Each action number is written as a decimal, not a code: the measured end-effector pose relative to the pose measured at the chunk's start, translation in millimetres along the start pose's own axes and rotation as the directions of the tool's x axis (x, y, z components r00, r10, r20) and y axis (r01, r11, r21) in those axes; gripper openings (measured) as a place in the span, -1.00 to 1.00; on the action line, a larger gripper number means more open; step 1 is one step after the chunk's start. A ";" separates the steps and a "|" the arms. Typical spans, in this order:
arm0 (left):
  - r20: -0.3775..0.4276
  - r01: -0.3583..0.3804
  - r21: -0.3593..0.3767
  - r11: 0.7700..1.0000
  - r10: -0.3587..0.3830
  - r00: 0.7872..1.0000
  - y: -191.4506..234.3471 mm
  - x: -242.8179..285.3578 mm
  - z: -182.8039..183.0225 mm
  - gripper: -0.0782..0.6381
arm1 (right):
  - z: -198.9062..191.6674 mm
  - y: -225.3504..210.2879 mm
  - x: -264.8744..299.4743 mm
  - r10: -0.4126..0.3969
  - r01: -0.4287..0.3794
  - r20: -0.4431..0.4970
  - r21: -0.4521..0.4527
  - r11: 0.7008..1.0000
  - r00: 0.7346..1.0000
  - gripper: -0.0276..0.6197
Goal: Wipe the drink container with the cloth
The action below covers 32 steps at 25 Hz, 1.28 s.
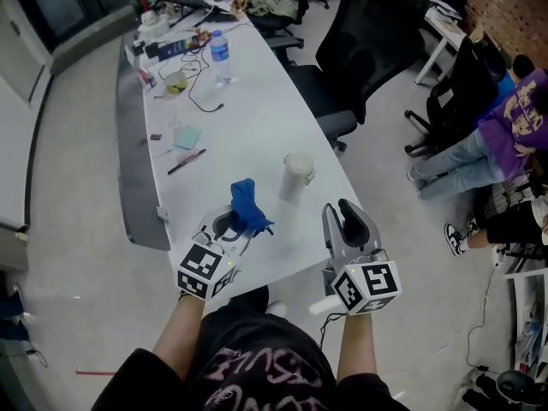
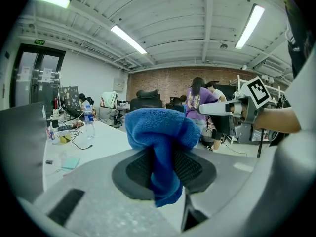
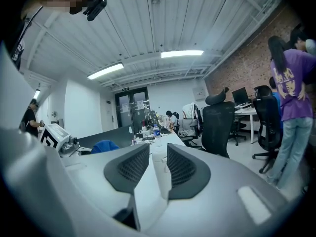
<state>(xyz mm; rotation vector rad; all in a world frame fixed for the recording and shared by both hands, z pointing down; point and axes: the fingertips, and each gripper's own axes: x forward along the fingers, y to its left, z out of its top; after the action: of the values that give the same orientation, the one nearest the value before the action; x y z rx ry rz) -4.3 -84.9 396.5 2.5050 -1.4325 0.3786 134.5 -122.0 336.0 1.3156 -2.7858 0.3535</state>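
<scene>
Drink container (image 1: 296,176) upright near the bench's (image 1: 257,135) front edge, a little ahead of the right gripper (image 1: 344,215) and off to its left, clear of its jaws. It is a pale, lidded cup. That gripper's jaws stand partly apart with nothing between the pads. To the cup's left, the left gripper (image 1: 229,223) is clamped on a bunched blue cloth (image 1: 247,205).
</scene>
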 end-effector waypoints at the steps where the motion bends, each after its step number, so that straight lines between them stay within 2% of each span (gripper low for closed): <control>1: 0.004 -0.002 0.004 1.000 0.002 1.000 -2.4 -2.9 2.2 -0.50 | 0.0 0.4 -4.3 -0.006 0.006 0.002 -0.003 1.000 1.000 -0.60; 7: 0.039 -0.006 0.035 0.999 0.005 0.999 -16.2 -18.9 15.4 -0.49 | 3.3 2.0 -28.3 -0.052 0.052 0.029 -0.004 0.999 0.998 -0.81; 11: 0.075 -0.011 0.047 0.999 0.007 0.997 -26.8 -30.5 27.5 -0.50 | 7.3 5.4 -44.9 -0.069 0.070 0.048 0.001 0.998 0.996 -0.87; 25: 0.180 -0.052 0.053 0.997 0.042 0.983 -56.6 -69.8 53.4 -0.50 | 4.4 16.5 -101.1 -0.094 0.093 0.075 0.009 0.996 0.993 -0.93; 32: 0.204 -0.066 0.071 0.995 0.051 0.978 -70.6 -85.1 56.5 -0.50 | -6.0 21.9 -123.0 -0.090 0.090 0.068 0.008 0.996 0.994 -0.93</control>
<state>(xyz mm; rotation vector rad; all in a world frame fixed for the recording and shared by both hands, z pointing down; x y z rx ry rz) 21.4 0.4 310.0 2.6317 -1.5979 0.1980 196.0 -14.1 321.4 1.4757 -2.7698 0.3168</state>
